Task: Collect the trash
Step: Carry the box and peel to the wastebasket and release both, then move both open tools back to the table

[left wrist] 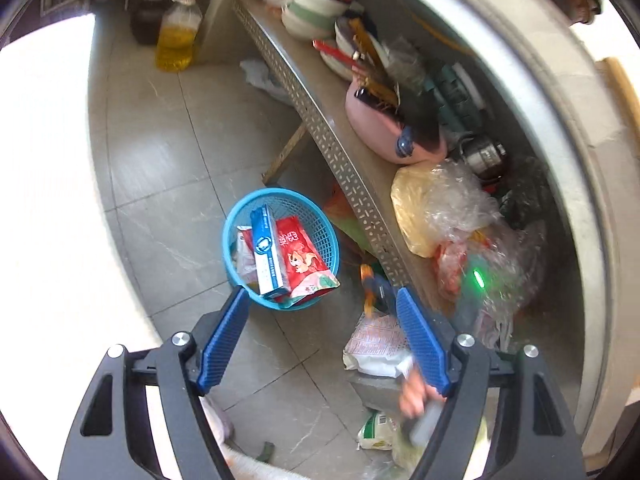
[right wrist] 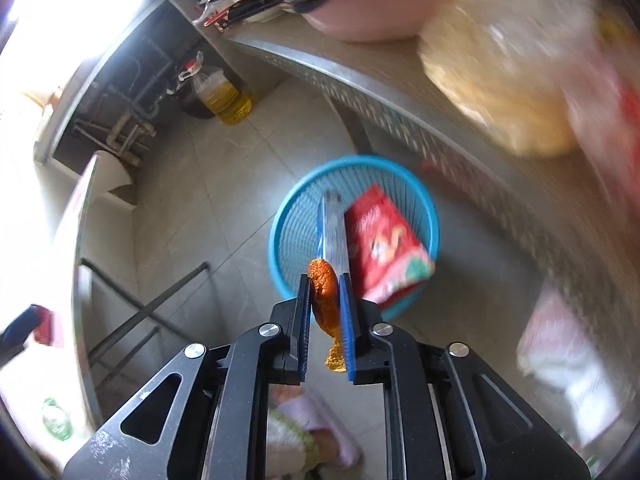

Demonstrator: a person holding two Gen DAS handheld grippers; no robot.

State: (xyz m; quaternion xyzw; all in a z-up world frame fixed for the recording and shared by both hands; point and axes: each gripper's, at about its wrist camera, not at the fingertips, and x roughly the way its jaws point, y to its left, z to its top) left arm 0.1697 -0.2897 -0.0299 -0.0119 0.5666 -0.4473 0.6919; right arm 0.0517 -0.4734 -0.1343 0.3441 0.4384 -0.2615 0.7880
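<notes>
The blue basket (left wrist: 280, 248) stands on the tiled floor (left wrist: 168, 168) just beside the edge of the table (left wrist: 352, 184), low and open-topped, so scraps can be dropped in from above. It already holds a red snack bag (left wrist: 306, 256) and a blue-and-white carton (left wrist: 266, 252), both leaning on end against its wall and poking over the rim, which suggests they were dropped in rather than laid.

The right gripper (right wrist: 325, 284) points steeply down with an orange scrap (right wrist: 326, 292) between its jaws. The jaws stand only narrowly apart and the scrap hangs lengthwise between the pads; whether they are pinching it or have just let go I cannot tell. Its tip lines up with the near rim of the basket (right wrist: 354, 236), so the scrap seems held there to fall inside.

The left gripper (left wrist: 324, 312) has its jaws spread wide with nothing between them, aimed at the floor between the basket and the litter under the table. That looks like readiness for another pick: a pale wrapper (left wrist: 376, 348) and other packets lie just beside its right finger. A hand (left wrist: 414, 394), blurred, shows low by that finger.
</notes>
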